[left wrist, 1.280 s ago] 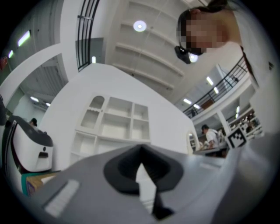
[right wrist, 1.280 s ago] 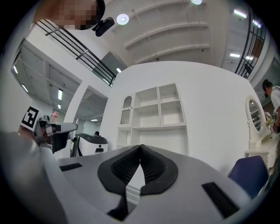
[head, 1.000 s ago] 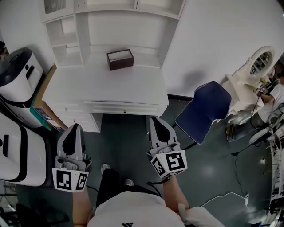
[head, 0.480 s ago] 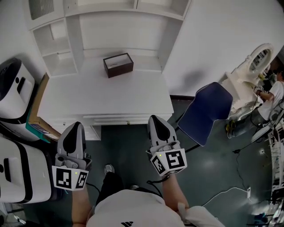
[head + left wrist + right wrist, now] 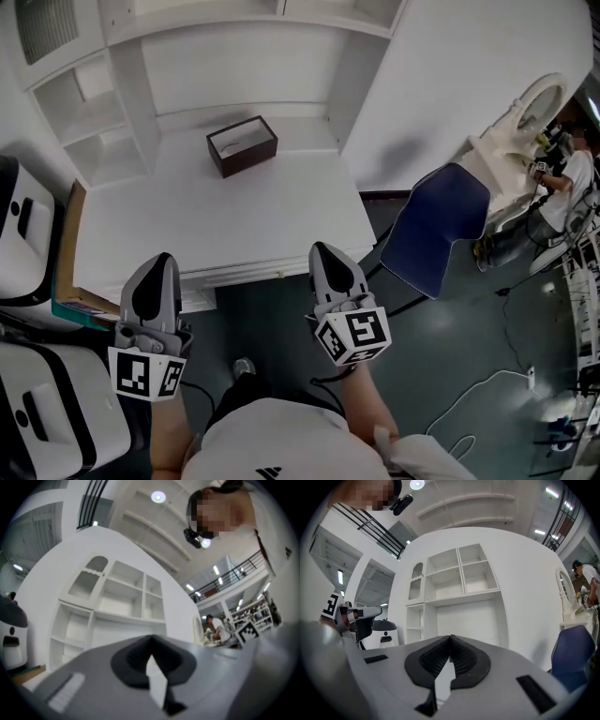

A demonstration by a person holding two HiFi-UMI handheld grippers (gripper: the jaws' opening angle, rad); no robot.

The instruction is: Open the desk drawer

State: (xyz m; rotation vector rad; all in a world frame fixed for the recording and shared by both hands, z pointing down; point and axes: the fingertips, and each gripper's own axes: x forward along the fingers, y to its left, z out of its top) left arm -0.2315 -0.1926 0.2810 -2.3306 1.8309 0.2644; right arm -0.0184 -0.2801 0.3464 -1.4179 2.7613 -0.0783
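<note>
The white desk [image 5: 216,220] with a shelf unit at its back fills the upper middle of the head view. Its drawer [image 5: 267,271] is a thin white strip under the front edge, closed, with a small knob [image 5: 279,274]. My left gripper [image 5: 159,257] is shut and empty, its tip over the desk's front left edge. My right gripper [image 5: 324,247] is also shut and empty, its tip at the front edge just right of the knob. In the left gripper view the left gripper [image 5: 151,638] points at the shelf unit. The right gripper [image 5: 450,636] does the same in the right gripper view.
A dark brown box [image 5: 242,145] lies on the desktop near the back. A blue chair [image 5: 436,230] stands right of the desk. White appliances [image 5: 42,417] and a flat cardboard box [image 5: 66,253] crowd the left side. A person [image 5: 567,178] sits far right. A cable [image 5: 487,394] trails on the floor.
Both grippers have moved forward to the desk's front edge, and the desk now sits lower and larger in the head view. The jaws stayed shut and the drawer stayed closed.
</note>
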